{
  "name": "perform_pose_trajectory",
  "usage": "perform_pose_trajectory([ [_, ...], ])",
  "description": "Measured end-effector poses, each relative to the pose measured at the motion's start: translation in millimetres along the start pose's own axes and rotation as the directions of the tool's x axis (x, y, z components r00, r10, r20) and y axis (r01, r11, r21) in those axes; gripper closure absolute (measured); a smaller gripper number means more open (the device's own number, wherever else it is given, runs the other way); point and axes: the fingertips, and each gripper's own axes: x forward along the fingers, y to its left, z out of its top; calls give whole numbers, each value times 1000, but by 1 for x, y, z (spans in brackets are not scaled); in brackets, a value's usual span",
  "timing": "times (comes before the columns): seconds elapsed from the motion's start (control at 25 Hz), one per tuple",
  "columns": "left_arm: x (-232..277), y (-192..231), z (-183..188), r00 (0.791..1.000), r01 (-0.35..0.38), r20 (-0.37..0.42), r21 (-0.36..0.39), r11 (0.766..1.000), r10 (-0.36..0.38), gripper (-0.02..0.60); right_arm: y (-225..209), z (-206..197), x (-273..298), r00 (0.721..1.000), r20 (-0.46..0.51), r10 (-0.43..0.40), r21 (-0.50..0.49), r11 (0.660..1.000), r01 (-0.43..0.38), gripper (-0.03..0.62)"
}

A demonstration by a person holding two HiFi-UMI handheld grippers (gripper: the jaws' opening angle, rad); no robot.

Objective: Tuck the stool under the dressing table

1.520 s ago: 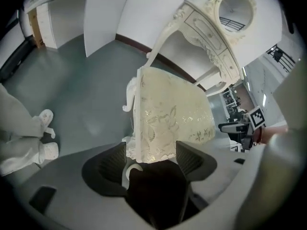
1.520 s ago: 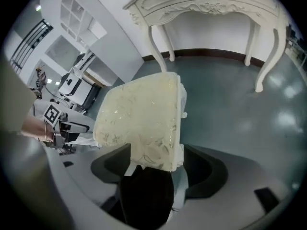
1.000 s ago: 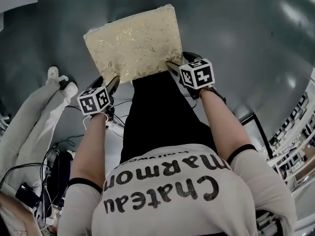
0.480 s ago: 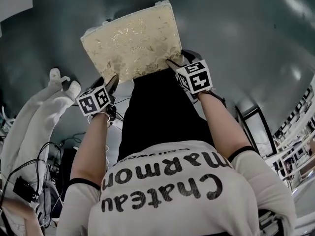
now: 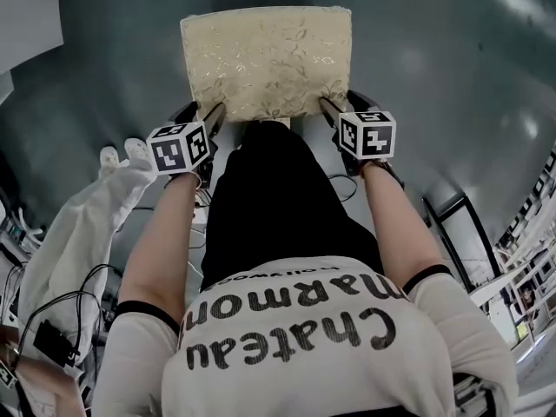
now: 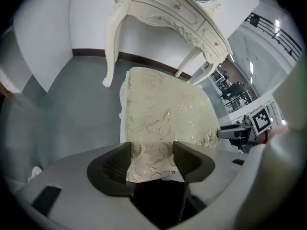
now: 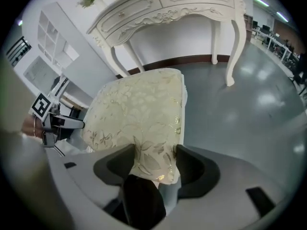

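The left gripper [image 6: 152, 151] has one near corner of the stool [image 5: 265, 59] between its jaws, which are closing with both pads on the gold-patterned fabric. The right gripper [image 7: 154, 153] grasps the other near corner the same way, its jaws closing on fabric that fills the gap between them. Just behind and below both pairs of jaws is the person's black trousers [image 5: 269, 207]. From the jaws the padded seat runs straight ahead, square to the person, and each gripper shows at the far side of the seat in the other's view. The stool stands on a grey floor [image 7: 249, 109]. Beyond its far edge rises the white carved table [image 7: 168, 8], with one front leg to each side ahead of the jaws. The stool's far edge appears to lie about level with those legs, and the seat is still out in front of the tabletop.
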Motion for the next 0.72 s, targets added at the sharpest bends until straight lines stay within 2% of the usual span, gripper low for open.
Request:
perform_pose_trajectory([
  [0.08,-3,3,-1,1000,3,4,40,999,-3,299,6,-6,-1,999,28,-23,20,1000,22,303],
  [0.24,-41,51,-67,1000,-16,8,45,999,15,300,75,-56,10,998,35,-50,22,999,49,308],
  [0.32,-54,67,-82,999,-29,24,43,999,28,301,97,-66,13,998,40,-51,15,999,50,312],
  [0.64,-63,67,-68,998,-16,68,121,993,7,299,107,-68,-2,994,75,-75,52,996,71,316],
  [0.72,-64,68,-66,995,-28,101,128,991,15,299,108,-69,-2,993,95,-76,61,996,70,318],
])
